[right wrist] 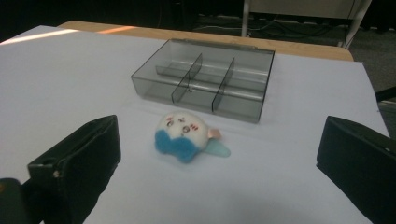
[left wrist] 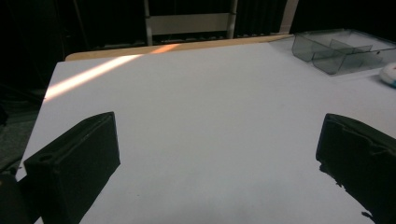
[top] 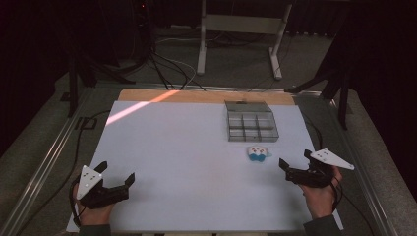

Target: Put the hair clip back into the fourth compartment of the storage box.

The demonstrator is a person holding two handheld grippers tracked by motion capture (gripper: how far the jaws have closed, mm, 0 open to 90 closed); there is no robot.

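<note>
Now both tools rest low over the white table point(top: 187, 147), each with its jaws wide apart and nothing between them. Left tool point(top: 117, 175) is at the near left corner, right tool point(top: 296, 165) at the near right. A small white and blue plush toy point(top: 257, 153) lies between the right tool and a grey divided box point(top: 251, 127), near both, touching neither.

Each hand holds a black gripper with two blocky, matte black jaws. The left gripper point(top: 116, 174) carries a pale grey three-cornered plate point(top: 89, 176) dotted with small dark marks; the right gripper point(top: 295, 165) has a like plate point(top: 332, 158) with reddish dots. A thin black cable point(top: 74, 206) loops by the left hand point(top: 94, 214). Dark grey cuffs point(top: 322, 227) show at both wrists.
</note>
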